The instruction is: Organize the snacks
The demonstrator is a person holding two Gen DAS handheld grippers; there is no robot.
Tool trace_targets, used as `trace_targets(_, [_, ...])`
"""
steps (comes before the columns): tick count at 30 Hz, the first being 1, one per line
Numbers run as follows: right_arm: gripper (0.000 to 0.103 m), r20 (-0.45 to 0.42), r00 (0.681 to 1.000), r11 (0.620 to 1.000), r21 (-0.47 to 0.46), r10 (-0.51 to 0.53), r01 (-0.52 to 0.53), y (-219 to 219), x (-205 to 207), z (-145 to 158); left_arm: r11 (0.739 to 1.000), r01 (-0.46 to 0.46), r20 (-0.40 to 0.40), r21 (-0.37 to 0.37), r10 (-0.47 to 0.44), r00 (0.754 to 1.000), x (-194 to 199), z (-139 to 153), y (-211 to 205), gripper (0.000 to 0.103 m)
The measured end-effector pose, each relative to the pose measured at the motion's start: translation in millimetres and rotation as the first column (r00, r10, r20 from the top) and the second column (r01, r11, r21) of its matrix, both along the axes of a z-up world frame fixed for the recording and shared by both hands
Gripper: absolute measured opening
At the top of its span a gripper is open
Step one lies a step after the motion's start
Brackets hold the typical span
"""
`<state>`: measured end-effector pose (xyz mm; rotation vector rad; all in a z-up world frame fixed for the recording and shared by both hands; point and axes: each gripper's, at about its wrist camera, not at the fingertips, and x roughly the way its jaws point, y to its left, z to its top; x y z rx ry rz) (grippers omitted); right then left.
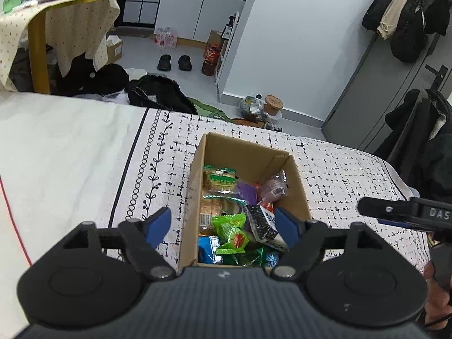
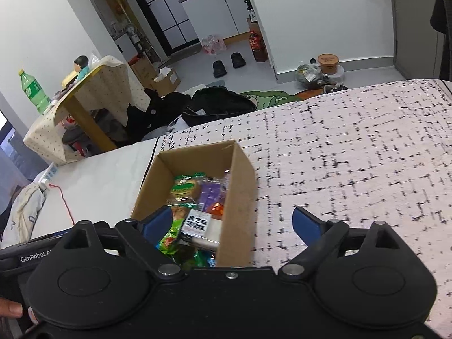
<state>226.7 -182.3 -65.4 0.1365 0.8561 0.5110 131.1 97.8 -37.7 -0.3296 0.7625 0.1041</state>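
Both claws, left gripper (image 1: 223, 224) and right gripper (image 2: 233, 224), wide and empty, cardboard box (image 1: 243, 147) of snack packets (image 1: 230, 233) at twelve o'clock.

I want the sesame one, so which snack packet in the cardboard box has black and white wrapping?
The black-speckled packet with a white label at the cardboard box's near right side, beside the bright green packets; every other wrapper is coloured.
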Motion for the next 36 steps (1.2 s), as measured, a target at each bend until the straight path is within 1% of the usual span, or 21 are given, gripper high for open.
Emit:
trace_targets(1, [0.095, 0.005, 1.000, 1.000, 0.003, 0.003, -0.003, -5, -1, 2, 1.000, -0.003, 0.002, 0.012, 0.003, 1.000, 0, 2, -2, 0.087])
trace_targets(4, [0.102, 0.018, 1.000, 1.000, 0.003, 0.009, -0.009, -14, -2, 6, 0.999, 0.003, 0.006, 0.035, -0.004, 1.000, -2, 9, -9, 0.094])
trace_targets(5, [0.103, 0.023, 1.000, 1.000, 0.004, 0.009, -0.009, -18, -3, 8, 0.999, 0.010, 0.006, 0.041, -0.011, 1.000, -2, 11, -10, 0.095])
trace_targets(8, [0.103, 0.028, 1.000, 1.000, 0.014, 0.008, -0.008, -29, -5, 10, 0.998, 0.025, 0.018, 0.061, -0.026, 1.000, -7, 21, -15, 0.097])
trace_targets(11, [0.103, 0.026, 1.000, 1.000, 0.023, -0.001, 0.001, -40, -4, 14, 0.996, 0.031, 0.036, 0.081, -0.034, 0.999, -11, 30, -21, 0.103])
trace_targets(15, [0.103, 0.048, 0.999, 1.000, 0.007, -0.006, 0.006, -54, -7, 20, 0.997, 0.059, 0.033, 0.053, -0.061, 0.998, -14, 37, -25, 0.103])
trace_targets(20, [0.103, 0.056, 0.998, 1.000, 0.016, -0.011, 0.010, -71, -9, 30, 0.999, 0.037, 0.031, 0.035, -0.038, 0.999, -21, 42, -27, 0.103])
trace_targets(23, [0.103, 0.065, 0.998, 1.000, 0.012, 0.001, -0.002, -79, -13, 36, 0.999, 0.016, 0.031, 0.041, -0.017, 0.999, -25, 44, -31, 0.103])
trace_targets(26, [0.103, 0.068, 0.998, 1.000, 0.023, 0.006, -0.008, -86, -17, 40, 0.998, 0.026, 0.027, 0.051, -0.028, 0.999, -27, 46, -35, 0.103])
trace_targets(31, [0.103, 0.064, 0.998, 0.999, 0.034, 0.006, -0.008, -96, -23, 43, 0.998, 0.014, 0.030, 0.064, -0.016, 0.999, -34, 54, -39, 0.103])
trace_targets(36, [0.103, 0.076, 0.997, 0.999, 0.022, 0.032, -0.034, -102, -33, 46, 0.999, 0.012, 0.015, 0.049, -0.013, 1.000, -47, 54, -40, 0.103])
